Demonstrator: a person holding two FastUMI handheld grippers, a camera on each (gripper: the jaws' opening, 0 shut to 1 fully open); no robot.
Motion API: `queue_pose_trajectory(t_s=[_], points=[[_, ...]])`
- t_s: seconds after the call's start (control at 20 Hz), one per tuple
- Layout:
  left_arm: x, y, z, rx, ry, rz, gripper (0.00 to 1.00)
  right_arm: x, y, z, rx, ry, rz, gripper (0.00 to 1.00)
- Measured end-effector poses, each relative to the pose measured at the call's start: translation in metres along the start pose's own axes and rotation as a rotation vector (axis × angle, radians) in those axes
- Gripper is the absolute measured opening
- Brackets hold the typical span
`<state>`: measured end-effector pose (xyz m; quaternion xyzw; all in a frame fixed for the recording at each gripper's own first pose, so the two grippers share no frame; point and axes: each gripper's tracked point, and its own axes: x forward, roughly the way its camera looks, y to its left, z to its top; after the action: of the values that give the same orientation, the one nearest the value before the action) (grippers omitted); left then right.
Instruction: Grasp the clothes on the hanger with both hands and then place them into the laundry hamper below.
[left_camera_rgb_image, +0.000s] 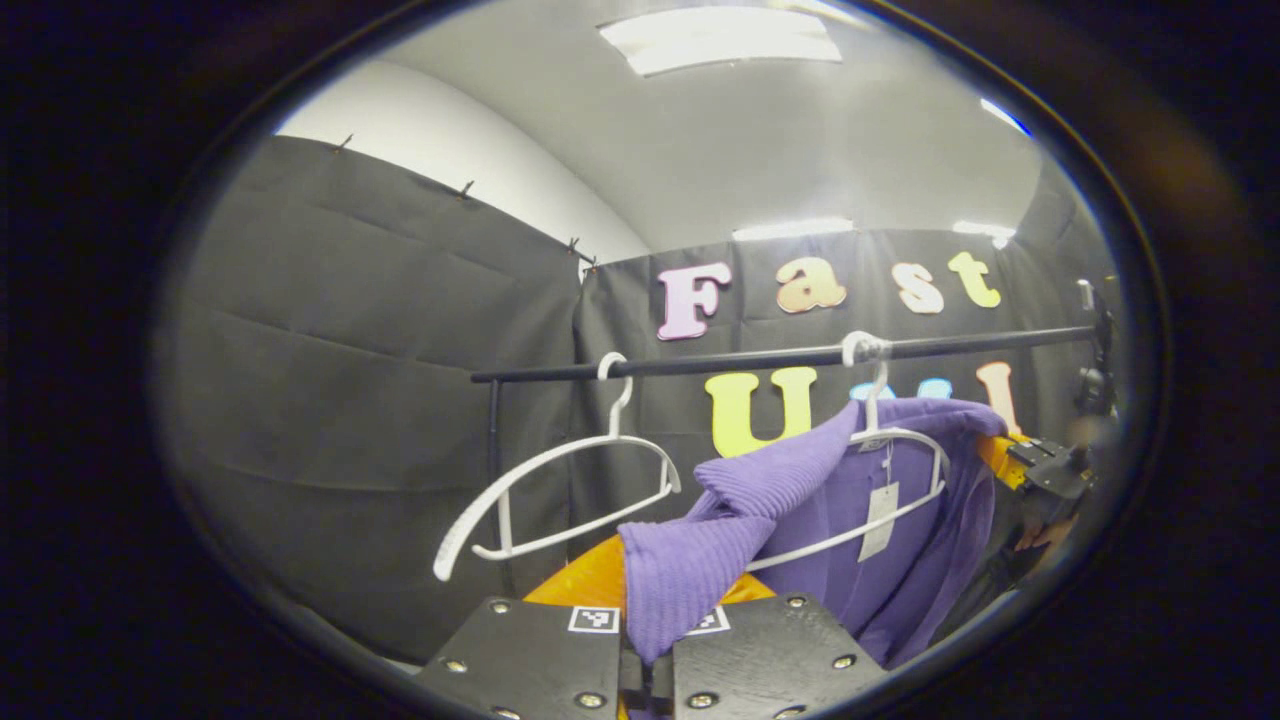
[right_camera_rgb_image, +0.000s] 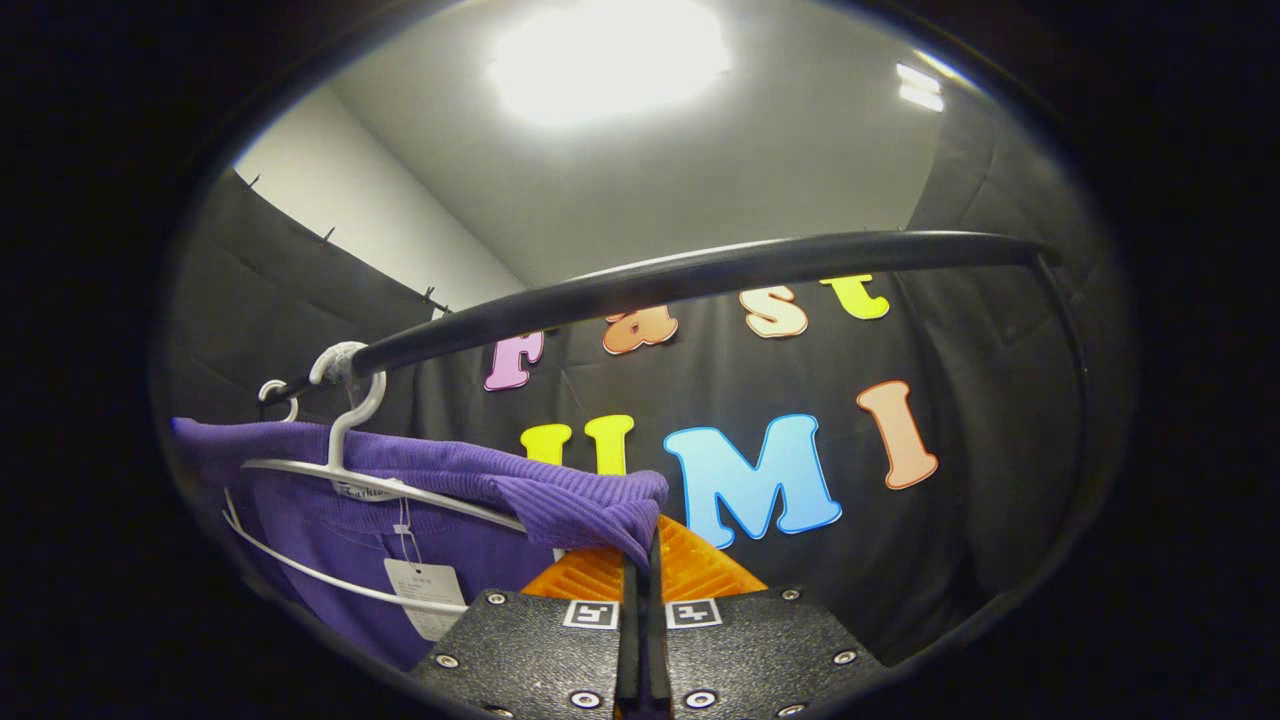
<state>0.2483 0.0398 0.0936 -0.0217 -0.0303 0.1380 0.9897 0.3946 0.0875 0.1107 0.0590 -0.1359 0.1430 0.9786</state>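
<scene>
Both claws are pinched on the purple sweater (left_camera_rgb_image: 900, 500), which hangs on its white hanger (left_camera_rgb_image: 890, 470) on the black rail (left_camera_rgb_image: 780, 357): left claw (left_camera_rgb_image: 650, 640) clamps the shoulder/sleeve fold, right claw (right_camera_rgb_image: 640, 570) clamps the other shoulder edge. Risk: knit may snag on the hanger arms w/ a downward pull, so the hanger tips or jumps off the rail, maybe knocking the empty hanger (left_camera_rgb_image: 560, 490) beside it. Thin pinches could slip; hamper isn't visible, so aim is a guess

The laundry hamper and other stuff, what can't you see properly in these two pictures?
- Laundry hamper: both views look upward at the rail; its place below can't be judged.
- Purple sweater: its hem is cut off at the edge of the left gripper view.
- Tag print: too small in the right gripper view.
</scene>
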Motion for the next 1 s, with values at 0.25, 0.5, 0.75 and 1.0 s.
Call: queue_pose_trajectory(t_s=[0.25,0.5,0.75,1.0], points=[[0.019,0.027,0.018,-0.013,-0.029,0.012,0.0,0.011,-0.007,0.001,-0.011,-0.011,-0.009,0.02],[0.044,0.043,0.031,0.009,-0.054,0.012,0.0,0.018,-0.009,-0.005,-0.039,-0.011,-0.015,0.02],[0.077,0.057,0.029,0.013,-0.043,-0.002,0.0,0.029,-0.007,-0.009,-0.112,-0.049,-0.018,0.03],[0.105,0.046,0.009,0.058,0.002,-0.066,0.0,0.039,-0.019,-0.017,-0.098,-0.037,-0.066,0.03]])
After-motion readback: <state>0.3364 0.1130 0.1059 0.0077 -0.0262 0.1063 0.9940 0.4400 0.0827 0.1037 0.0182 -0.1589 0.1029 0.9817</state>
